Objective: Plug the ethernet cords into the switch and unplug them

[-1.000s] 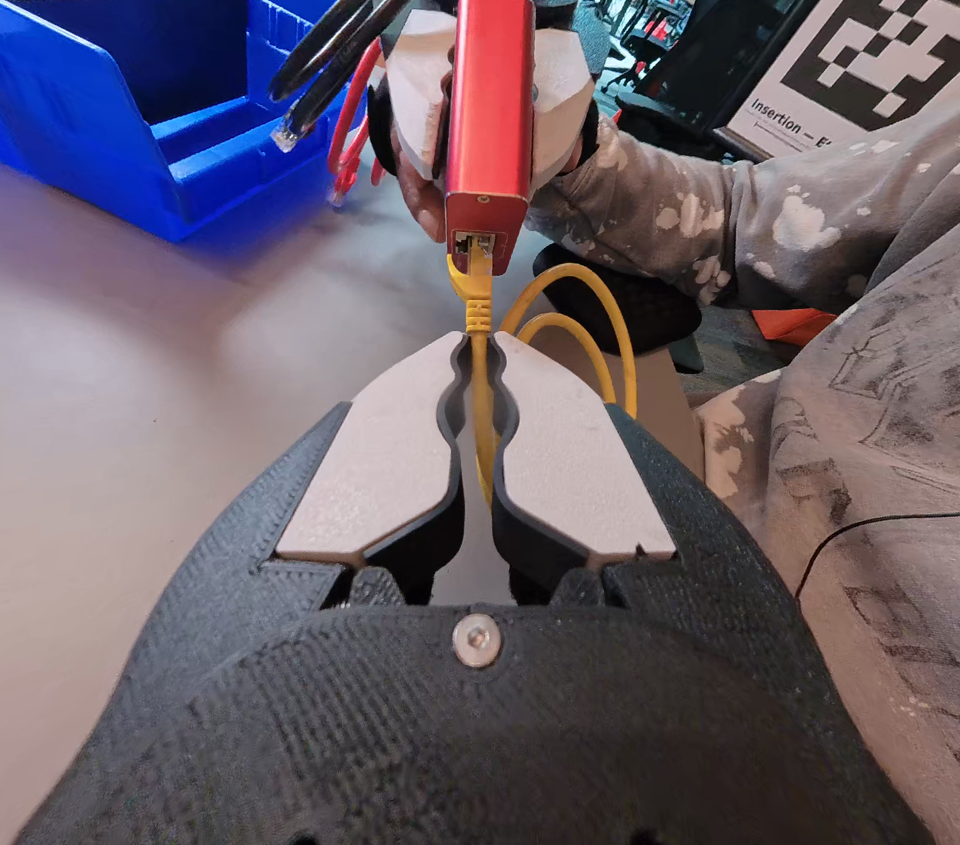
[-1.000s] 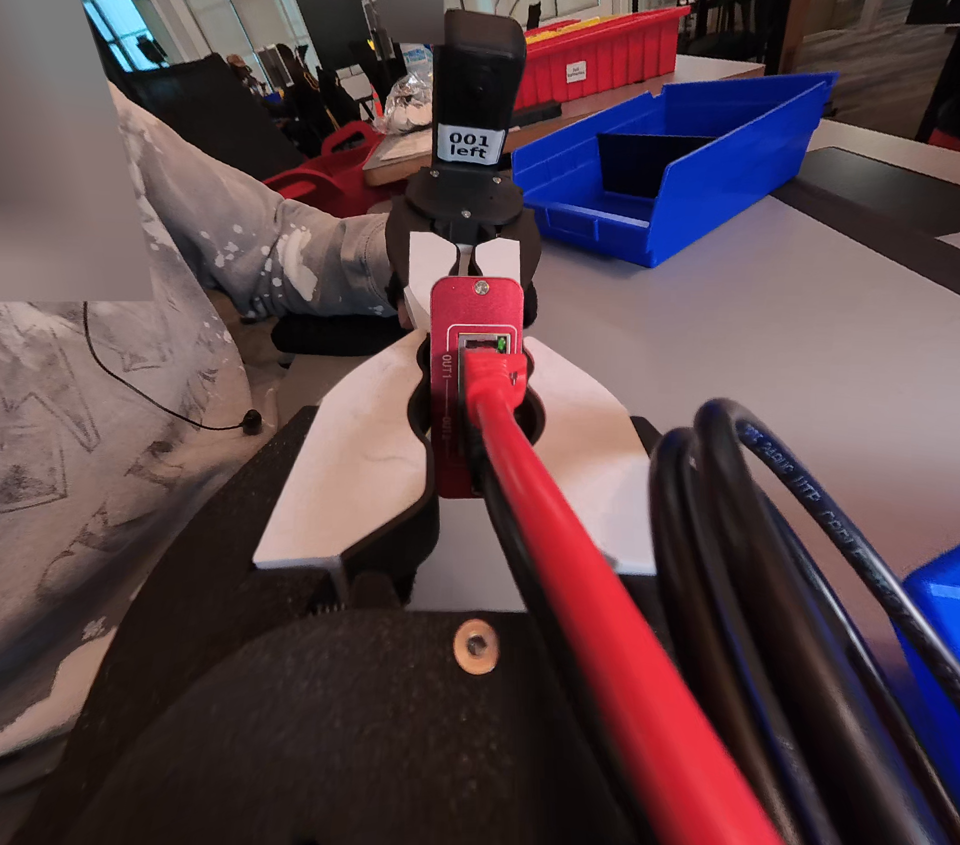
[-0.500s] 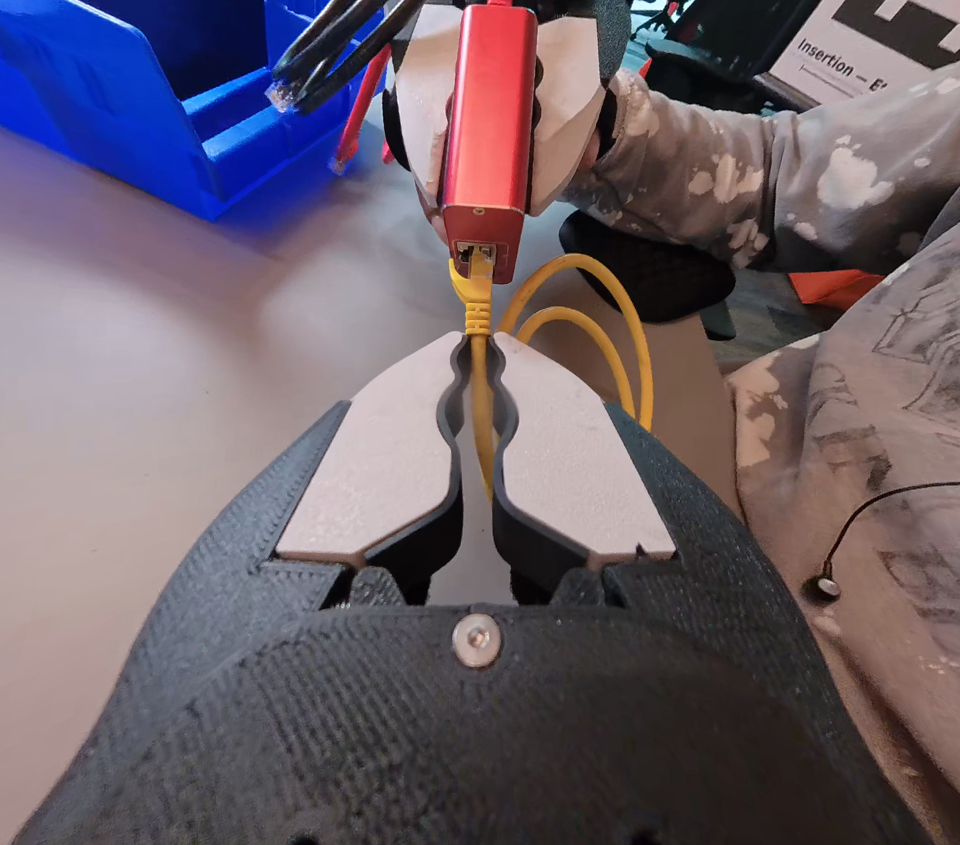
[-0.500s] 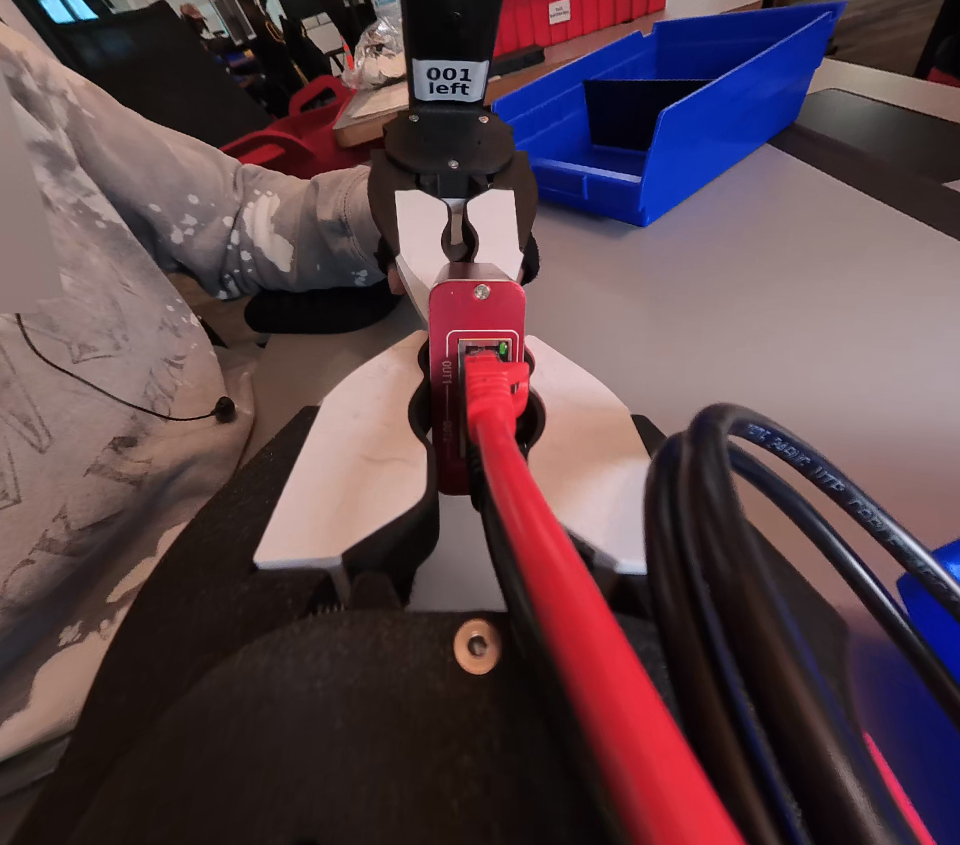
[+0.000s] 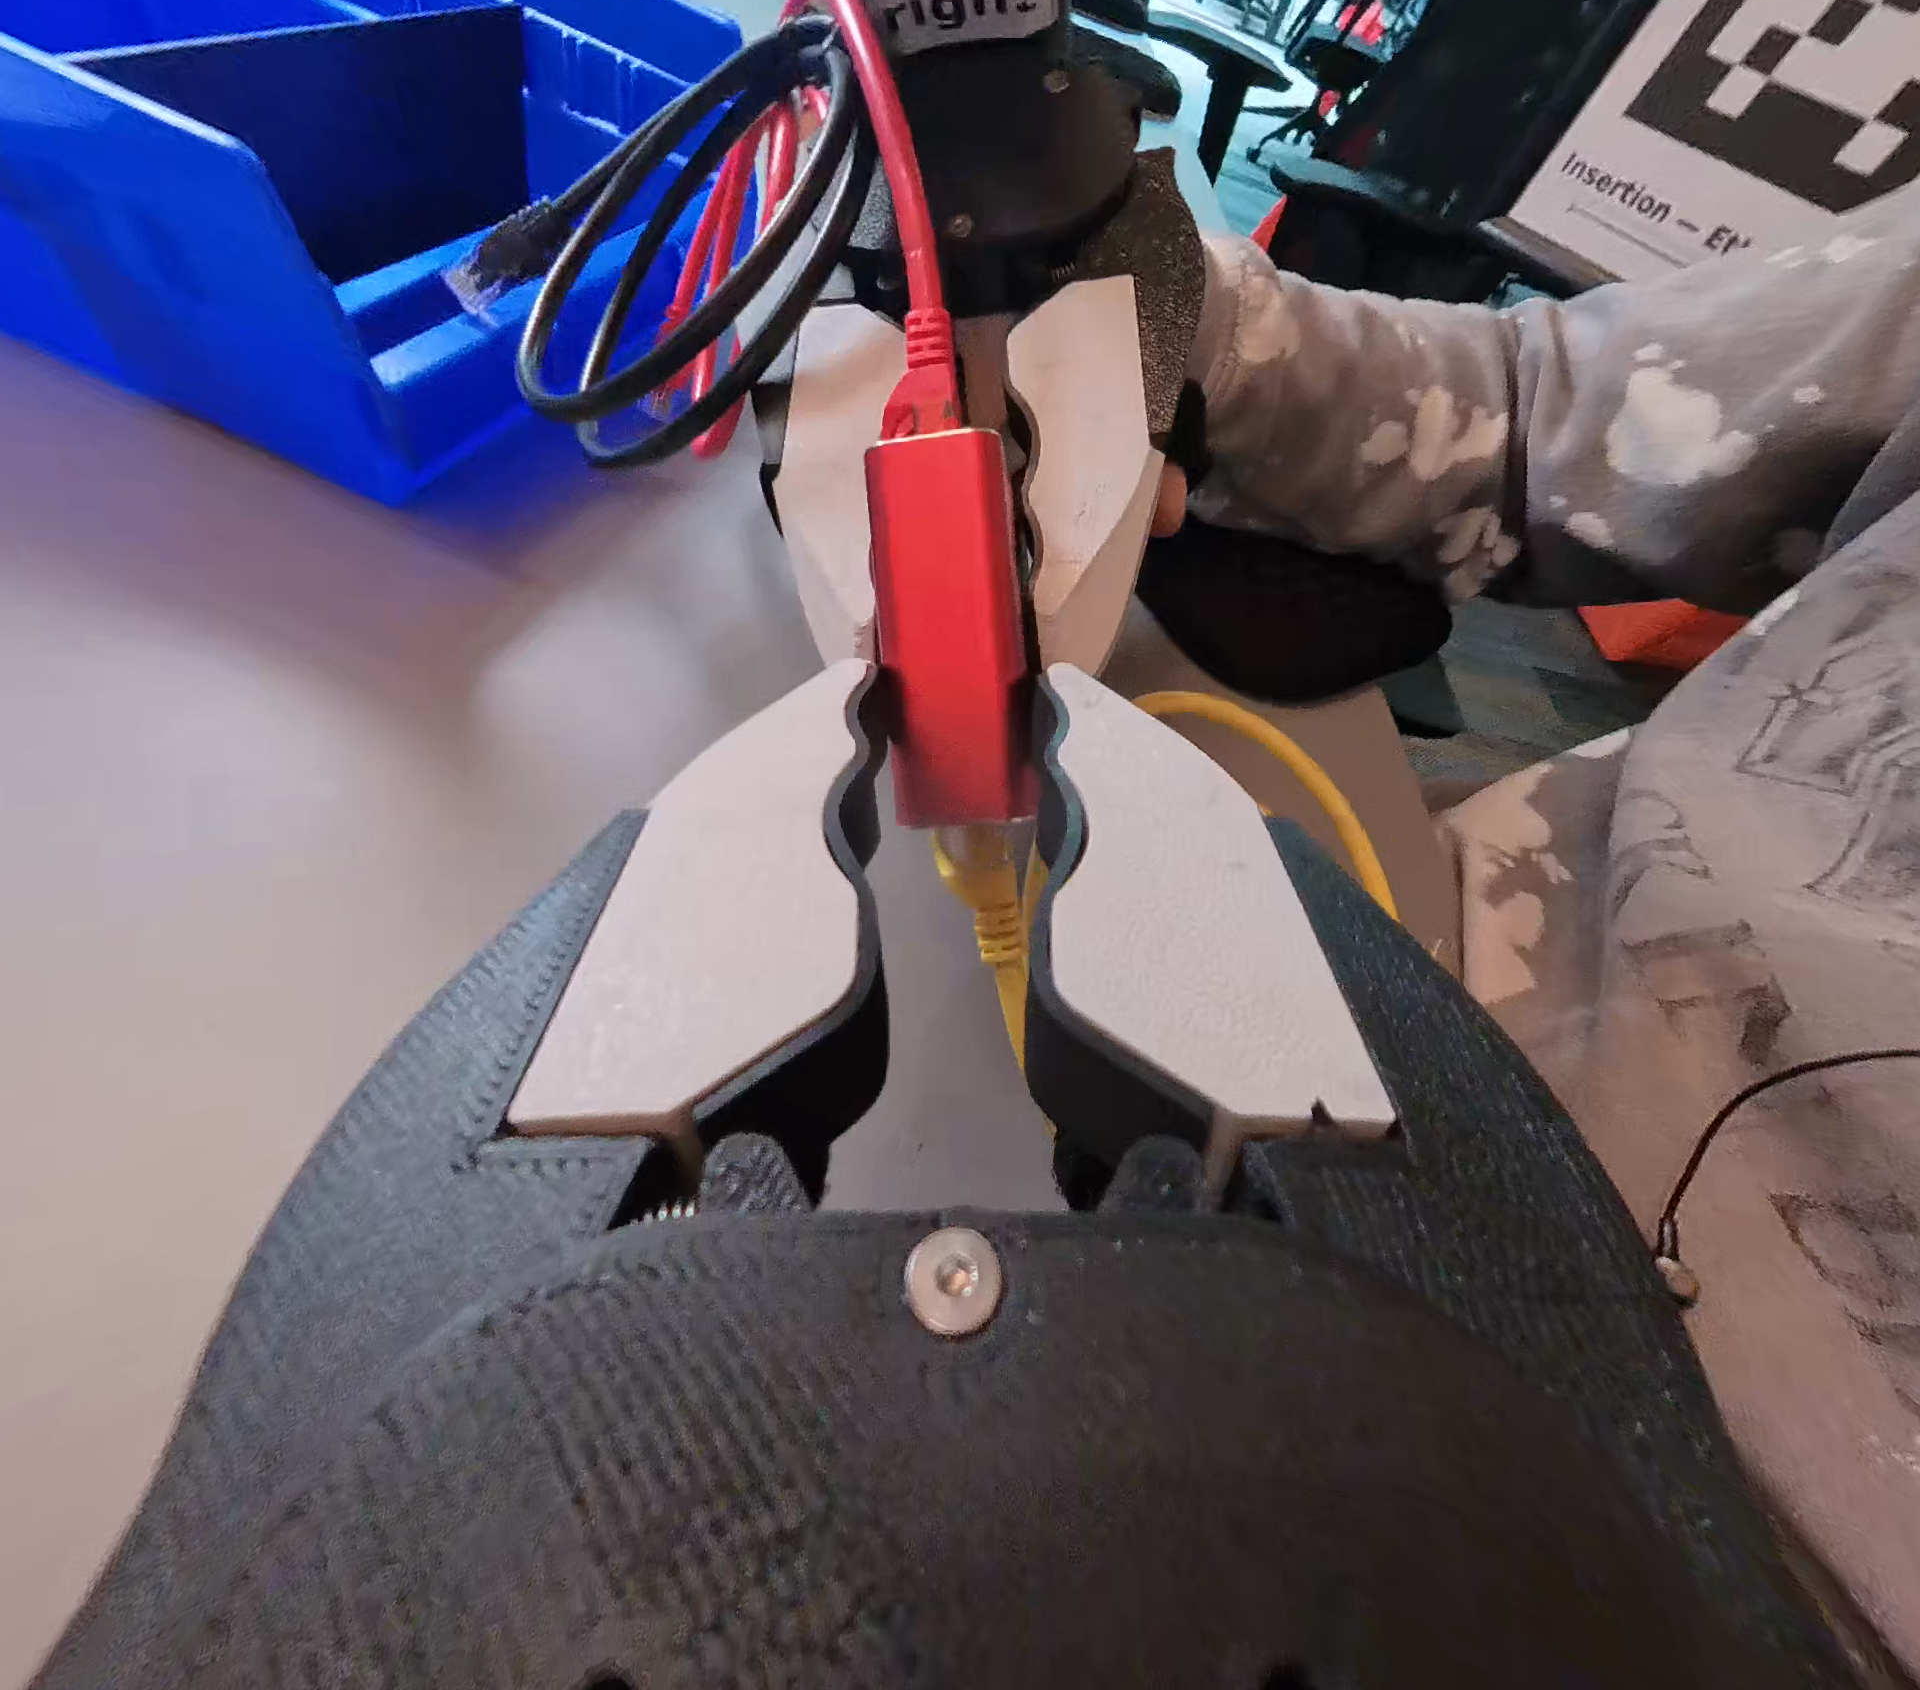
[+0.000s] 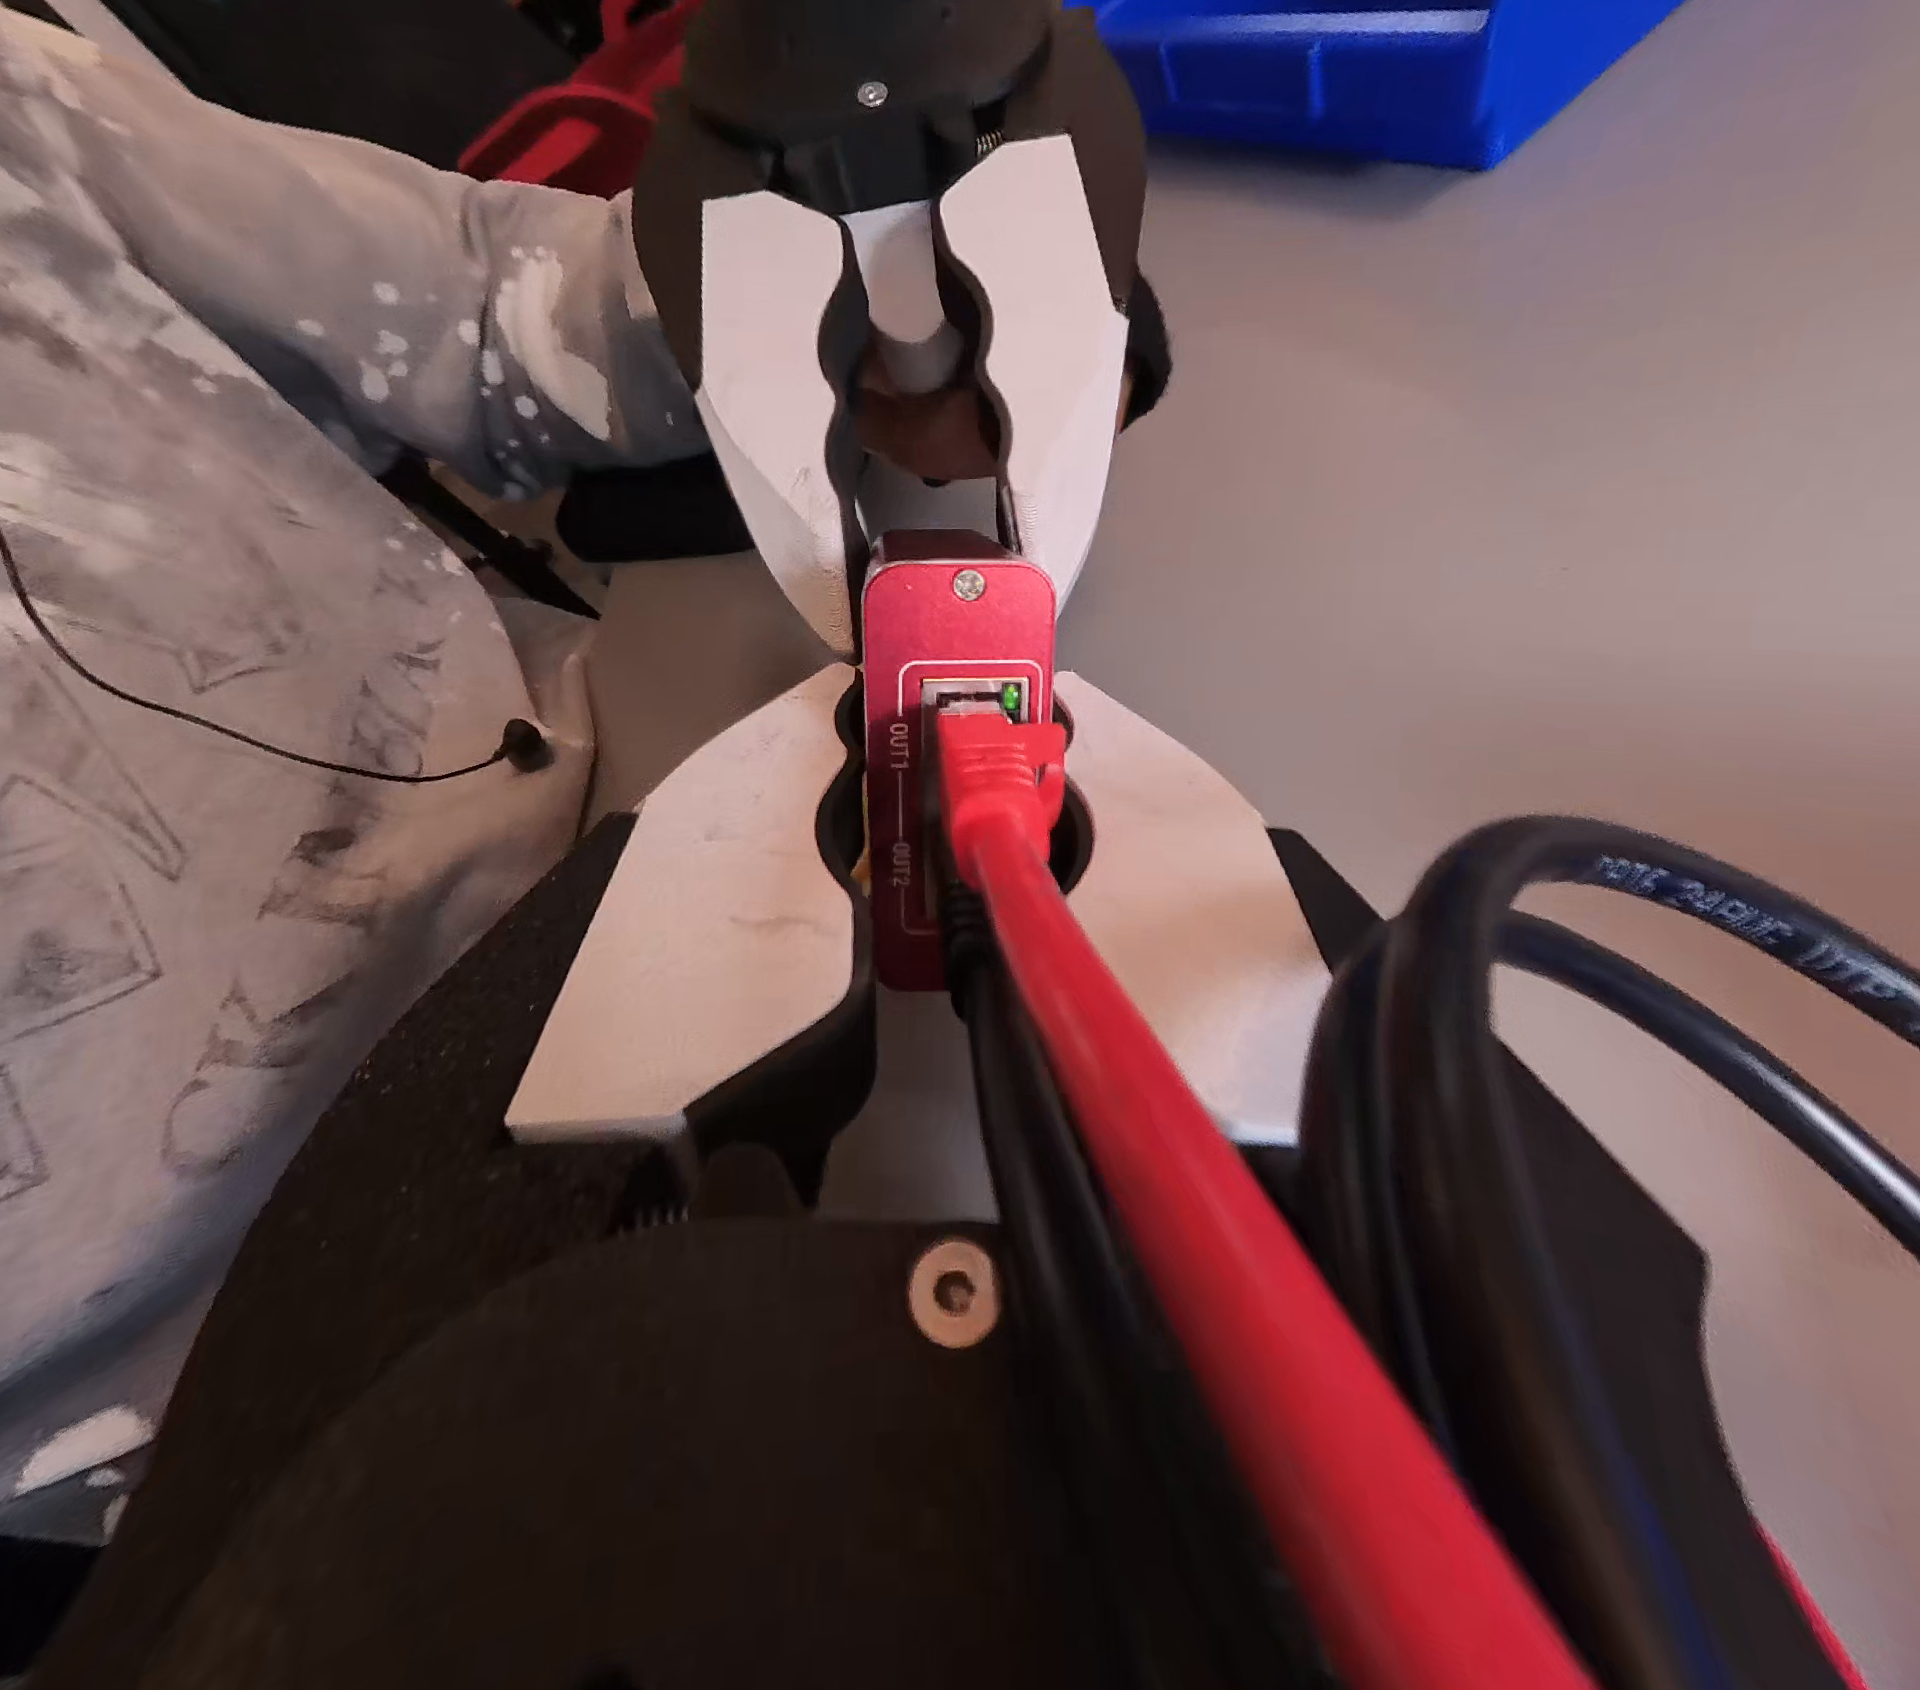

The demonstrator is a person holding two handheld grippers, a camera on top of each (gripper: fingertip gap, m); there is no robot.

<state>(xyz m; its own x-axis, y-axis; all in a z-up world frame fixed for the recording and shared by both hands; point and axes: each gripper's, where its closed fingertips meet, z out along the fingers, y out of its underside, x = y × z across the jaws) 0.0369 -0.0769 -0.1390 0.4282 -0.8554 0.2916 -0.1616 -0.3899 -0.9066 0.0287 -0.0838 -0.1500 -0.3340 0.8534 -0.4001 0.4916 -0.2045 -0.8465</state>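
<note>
A red metallic switch (image 5: 951, 632) is noted, with a green light lit at its port. Cords are recorded in red (image 6: 1195, 1121), yellow (image 5: 997, 923) and black (image 5: 665, 258). Pale grey fingers (image 5: 717, 913) are set in black textured housings. A blue bin (image 5: 260, 186) and a grey, white-splattered sleeve (image 5: 1507, 445) are observed.

Bare grey table (image 5: 260, 809) fills the frame's left; a blue bin (image 5: 208, 186) blocks the upper left, a person's sleeve (image 5: 1558, 435) the right.
</note>
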